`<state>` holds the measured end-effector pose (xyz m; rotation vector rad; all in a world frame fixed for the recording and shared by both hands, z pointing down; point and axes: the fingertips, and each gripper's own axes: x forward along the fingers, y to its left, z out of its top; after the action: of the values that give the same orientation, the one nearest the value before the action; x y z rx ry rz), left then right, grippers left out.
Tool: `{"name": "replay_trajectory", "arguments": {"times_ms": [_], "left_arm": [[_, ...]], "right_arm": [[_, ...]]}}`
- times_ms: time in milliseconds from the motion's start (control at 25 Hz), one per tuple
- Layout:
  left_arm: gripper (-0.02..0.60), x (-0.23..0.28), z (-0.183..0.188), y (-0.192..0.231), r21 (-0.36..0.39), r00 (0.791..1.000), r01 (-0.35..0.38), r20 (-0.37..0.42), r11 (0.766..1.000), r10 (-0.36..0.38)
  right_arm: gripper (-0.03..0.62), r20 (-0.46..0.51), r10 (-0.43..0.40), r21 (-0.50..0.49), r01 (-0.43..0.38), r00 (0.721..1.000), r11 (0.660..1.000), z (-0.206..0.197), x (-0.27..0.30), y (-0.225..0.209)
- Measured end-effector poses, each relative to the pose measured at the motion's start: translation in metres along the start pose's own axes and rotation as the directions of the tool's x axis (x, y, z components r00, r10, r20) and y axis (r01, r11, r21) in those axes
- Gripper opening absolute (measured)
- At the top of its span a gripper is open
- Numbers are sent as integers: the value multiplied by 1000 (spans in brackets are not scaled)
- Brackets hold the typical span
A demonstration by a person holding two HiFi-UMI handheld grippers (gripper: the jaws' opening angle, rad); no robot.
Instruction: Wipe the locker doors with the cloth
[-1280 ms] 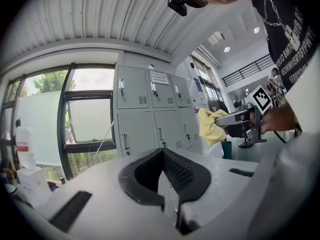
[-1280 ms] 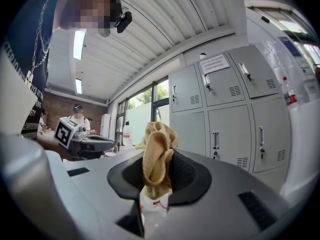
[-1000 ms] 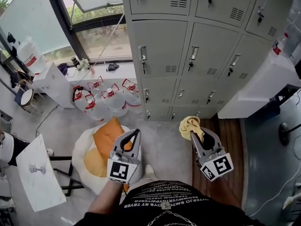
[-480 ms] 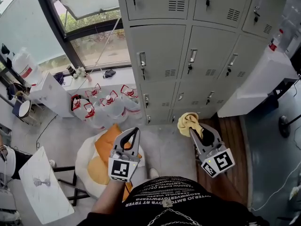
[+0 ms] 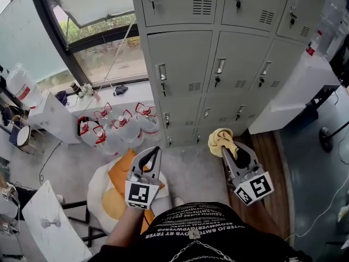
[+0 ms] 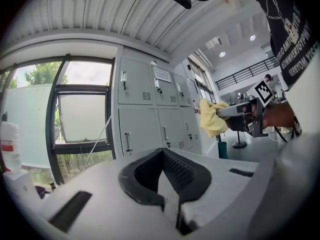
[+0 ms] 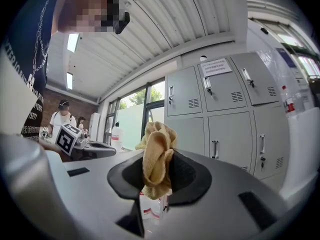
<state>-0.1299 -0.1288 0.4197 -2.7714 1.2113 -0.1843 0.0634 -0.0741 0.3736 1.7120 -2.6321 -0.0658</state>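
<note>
Grey lockers [image 5: 218, 64] with handles and keys stand ahead in the head view, and show in both gripper views [image 6: 145, 119] [image 7: 225, 119]. My right gripper [image 5: 230, 153] is shut on a bunched yellow cloth [image 5: 221, 140], held at waist height short of the locker doors; the cloth [image 7: 157, 156] sticks up between the pads in the right gripper view. My left gripper [image 5: 153, 155] is shut and empty, its tips meeting. In the left gripper view [image 6: 167, 176] the cloth [image 6: 212, 118] shows off to the right.
Several water jugs with red handles [image 5: 117, 124] stand by the window [image 5: 98, 42] left of the lockers. An orange and cream beanbag [image 5: 117, 187] lies under my left gripper. A white table [image 5: 294, 91] sits right, another white board [image 5: 49, 222] lower left.
The view has shifted slightly, bringing the lockers a little closer and more central. Both grippers keep their pose, the right one still holding the cloth.
</note>
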Motion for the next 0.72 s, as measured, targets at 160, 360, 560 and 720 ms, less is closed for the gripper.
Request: {"name": "replay_trajectory", "arguments": {"times_ms": [160,360,560,720], "left_arm": [[5,8,-2,-5,-5,1000,27,4,1000,-27],[5,25,-1,-12,3,999,50,7,999,-50],[5,45,-5,-5,4,1000,27,-9,1000,-27],[5,69,-4,4,4,1000,4,-10,1000,-4]], "right_arm": [[80,-19,-24,13,25,1000,1000,-7,-4,-7],[80,-7,-29,57,30,1000,998,-4,-4,-23],[80,0,-3,100,3,1000,995,-8,13,-45],[80,8,20,107,-20,1000,994,-8,36,-70]]}}
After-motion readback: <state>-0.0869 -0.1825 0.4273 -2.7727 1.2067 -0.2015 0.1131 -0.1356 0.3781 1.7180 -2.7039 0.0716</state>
